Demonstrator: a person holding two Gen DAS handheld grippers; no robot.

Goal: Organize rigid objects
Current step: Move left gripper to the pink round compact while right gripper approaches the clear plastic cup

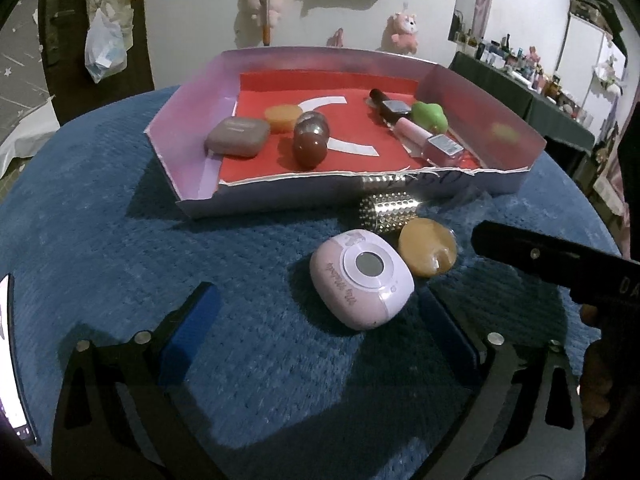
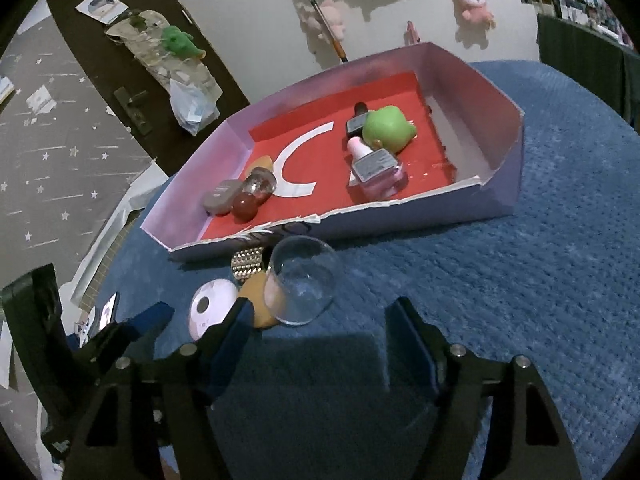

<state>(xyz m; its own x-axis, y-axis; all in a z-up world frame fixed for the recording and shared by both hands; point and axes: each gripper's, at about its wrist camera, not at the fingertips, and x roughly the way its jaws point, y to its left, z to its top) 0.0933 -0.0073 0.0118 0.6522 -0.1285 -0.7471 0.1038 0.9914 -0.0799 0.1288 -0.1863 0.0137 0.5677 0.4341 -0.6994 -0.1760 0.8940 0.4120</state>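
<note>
A pink rounded case point(image 1: 362, 280) with a grey round window lies on the blue cloth between the fingers of my left gripper point(image 1: 318, 294), which stands open; neither blue pad presses it. Beside it lie an amber disc point(image 1: 428, 246) and a studded silver cylinder point(image 1: 386, 210). In the right wrist view a clear glass point(image 2: 300, 284) lies tipped on its side just ahead of my right gripper point(image 2: 320, 304), whose pads stand apart from it. The purple tray point(image 1: 192, 200) with red lining holds a grey case point(image 1: 238, 136), two shiny balls point(image 1: 310, 140), bottles point(image 1: 424, 136) and a green toy point(image 1: 430, 116).
One black finger of the right gripper point(image 1: 520, 250) reaches in from the right. A lit phone point(image 1: 12, 360) lies at the left table edge. The blue cloth point(image 2: 500, 300) right of the glass is bare. Plush toys hang on the wall point(image 1: 406, 30) behind.
</note>
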